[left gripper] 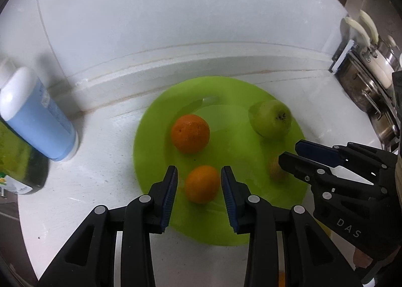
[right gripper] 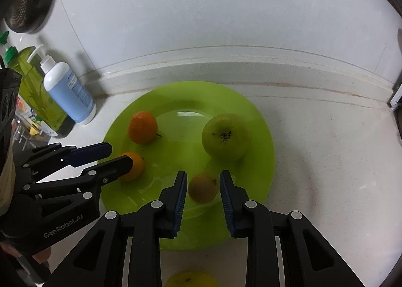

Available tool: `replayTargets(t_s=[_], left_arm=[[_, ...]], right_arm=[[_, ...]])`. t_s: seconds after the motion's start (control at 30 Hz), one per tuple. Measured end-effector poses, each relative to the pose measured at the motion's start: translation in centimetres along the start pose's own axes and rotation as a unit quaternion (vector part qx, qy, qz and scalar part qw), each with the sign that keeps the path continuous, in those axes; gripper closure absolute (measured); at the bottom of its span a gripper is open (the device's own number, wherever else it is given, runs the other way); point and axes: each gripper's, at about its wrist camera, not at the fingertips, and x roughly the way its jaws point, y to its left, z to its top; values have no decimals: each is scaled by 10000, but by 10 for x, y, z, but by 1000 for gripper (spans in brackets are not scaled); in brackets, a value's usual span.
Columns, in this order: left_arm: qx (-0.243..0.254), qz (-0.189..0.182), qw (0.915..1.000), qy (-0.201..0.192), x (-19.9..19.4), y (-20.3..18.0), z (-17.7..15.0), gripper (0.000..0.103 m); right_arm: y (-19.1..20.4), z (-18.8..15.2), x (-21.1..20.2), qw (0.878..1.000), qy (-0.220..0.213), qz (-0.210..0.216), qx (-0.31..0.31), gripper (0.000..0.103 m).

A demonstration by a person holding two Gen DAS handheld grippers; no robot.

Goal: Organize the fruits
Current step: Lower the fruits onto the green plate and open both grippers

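A lime green plate (left gripper: 231,226) (right gripper: 261,181) lies on the white counter and holds a large orange (left gripper: 190,133) (right gripper: 142,127), a smaller orange (left gripper: 202,184) (right gripper: 137,165), a green apple (left gripper: 272,118) (right gripper: 226,136) and a small brownish fruit (left gripper: 275,170) (right gripper: 203,187). My left gripper (left gripper: 199,172) (right gripper: 118,155) is open, its fingers on either side of the smaller orange with gaps. My right gripper (right gripper: 203,177) (left gripper: 289,150) is open, its fingers on either side of the brownish fruit. A yellow fruit (right gripper: 192,279) shows partly at the bottom edge, off the plate.
A blue and white pump bottle (left gripper: 37,116) (right gripper: 69,93) and a green bottle (left gripper: 20,166) (right gripper: 37,93) stand left of the plate. Steel pots with cream handles (left gripper: 371,71) sit at the right. A raised ledge (right gripper: 226,63) and wall run behind the plate.
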Motion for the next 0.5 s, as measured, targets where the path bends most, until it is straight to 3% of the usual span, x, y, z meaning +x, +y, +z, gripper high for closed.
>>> replayTargets(t_s=[0.33,0.5], left_arm=[[30,131,9980,-617,-62,-2,-14,65],[59,134,9956,-926,-94,-7,-31,56]], right_arm=[[16,-13,-49,9990,-449,38,-27,73],[32,-22,-82,9969,-771,54,-138,73]])
